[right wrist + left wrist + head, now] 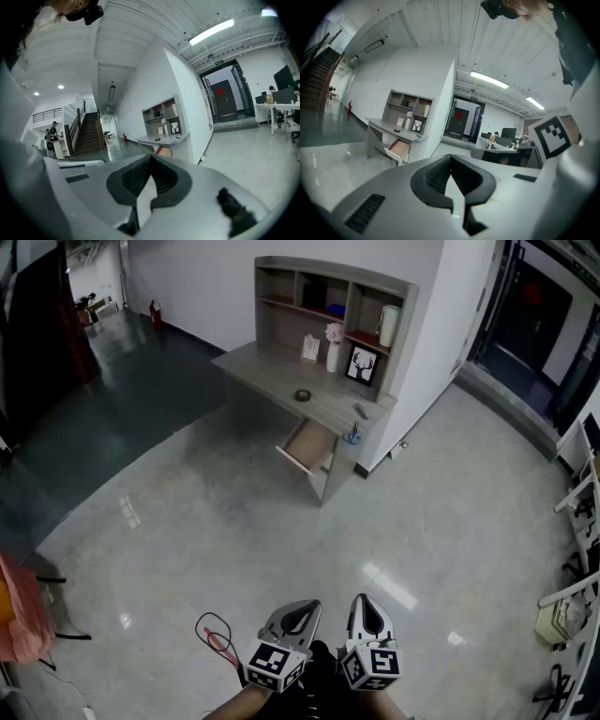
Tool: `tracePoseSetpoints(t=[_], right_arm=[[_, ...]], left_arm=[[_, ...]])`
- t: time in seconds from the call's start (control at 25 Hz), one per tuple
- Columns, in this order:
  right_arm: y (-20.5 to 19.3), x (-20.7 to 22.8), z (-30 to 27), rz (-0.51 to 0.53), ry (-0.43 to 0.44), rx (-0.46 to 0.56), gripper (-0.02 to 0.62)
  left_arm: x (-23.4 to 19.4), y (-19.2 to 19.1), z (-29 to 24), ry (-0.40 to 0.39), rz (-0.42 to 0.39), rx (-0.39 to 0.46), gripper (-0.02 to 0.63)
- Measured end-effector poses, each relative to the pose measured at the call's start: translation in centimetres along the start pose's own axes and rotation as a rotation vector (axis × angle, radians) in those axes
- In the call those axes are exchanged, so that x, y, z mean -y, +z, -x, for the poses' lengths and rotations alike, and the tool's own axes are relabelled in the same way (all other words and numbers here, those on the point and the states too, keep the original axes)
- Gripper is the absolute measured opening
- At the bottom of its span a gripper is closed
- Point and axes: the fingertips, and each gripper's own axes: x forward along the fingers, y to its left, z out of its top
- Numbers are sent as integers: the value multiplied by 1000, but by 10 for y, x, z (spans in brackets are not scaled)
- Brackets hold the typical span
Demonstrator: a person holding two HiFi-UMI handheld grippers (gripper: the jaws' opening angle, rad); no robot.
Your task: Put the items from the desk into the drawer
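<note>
head view, looking steeply down. your left gripper (pixel 302 607) and your right gripper (pixel 365 600) sit side by side at the lower edge of the frame, close together. both point up the frame toward the desk (pixel 267 371). in each gripper's own view the two jaws meet at their tips with nothing between them, so both grippers are closed and hold nothing.

the desk stands well apart from both grippers, across a wide stretch of pale floor (pixel 281 540), with its right end against a white wall. its drawer (pixel 302 448) is pulled out below the desk top, toward the right end, and it faces you.

three small items lie on the desk top (all too small here to identify further):
- a dark round item (pixel 302 396) lies near the middle.
- a slim grey item (pixel 361 412) lies to its right.
- a blue item (pixel 352 438) sits at the near right corner, just right of the open drawer in the frame.

further back, at the foot of the shelf unit (pixel 281 282), stand a white card (pixel 309 348), a white vase (pixel 334 352) with pale flowers and a framed deer picture (pixel 363 366). a white cylinder (pixel 389 326) stands on the shelf above the picture.

a red and black cable (pixel 217 638) lies on the floor just left of your left gripper.
</note>
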Motion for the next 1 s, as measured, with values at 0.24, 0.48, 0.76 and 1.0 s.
tracePoseSetpoints(t=[0.24, 0.48, 0.76, 1.0], right_arm=[[7, 15, 2, -13, 0, 7, 11], [7, 24, -1, -26, 4, 2, 11], [7, 42, -9, -62, 49, -13, 11], [18, 70, -11, -58, 48, 25, 11]], left_arm=[[12, 2, -10, -11, -5, 8, 9], [9, 4, -20, 23, -28, -7, 9], [10, 5, -39, 36, -31, -10, 9], [18, 6, -63, 54, -33, 17, 9]])
